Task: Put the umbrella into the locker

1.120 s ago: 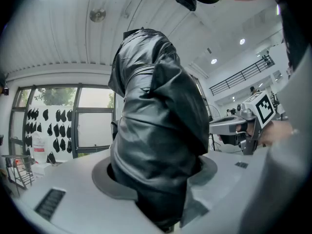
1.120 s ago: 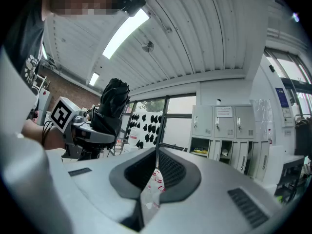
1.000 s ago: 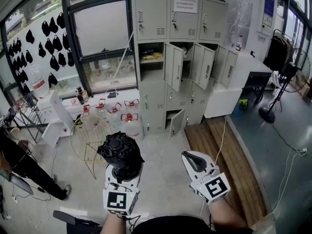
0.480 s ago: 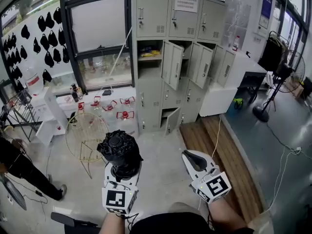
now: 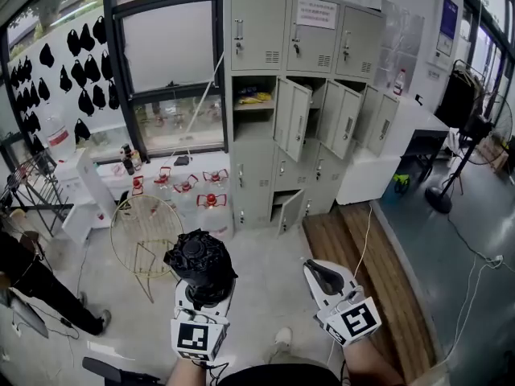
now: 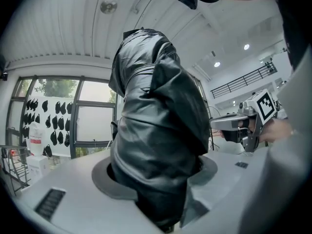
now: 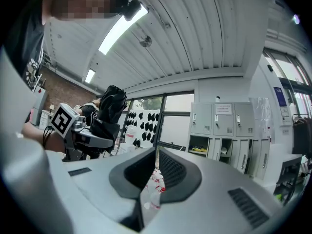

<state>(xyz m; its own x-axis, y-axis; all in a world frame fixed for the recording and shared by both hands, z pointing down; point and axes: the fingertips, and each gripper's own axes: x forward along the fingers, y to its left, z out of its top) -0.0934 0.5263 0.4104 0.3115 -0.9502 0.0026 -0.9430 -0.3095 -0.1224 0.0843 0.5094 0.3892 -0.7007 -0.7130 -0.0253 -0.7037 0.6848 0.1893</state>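
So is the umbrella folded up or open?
Folded: the umbrella is a compact black bundle, canopy gathered in, held in the left gripper.

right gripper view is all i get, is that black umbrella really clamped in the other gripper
Observer: Yes. The left gripper view shows the left gripper with its jaws pressed on the folded umbrella, which stands upright.
Operator: any locker open in the bottom row
Observer: One. The head view shows a bottom-row door ajar in the middle column.
Operator: anything on the floor nearby
Observer: A round wire frame stands ahead of the left gripper, off to its left.
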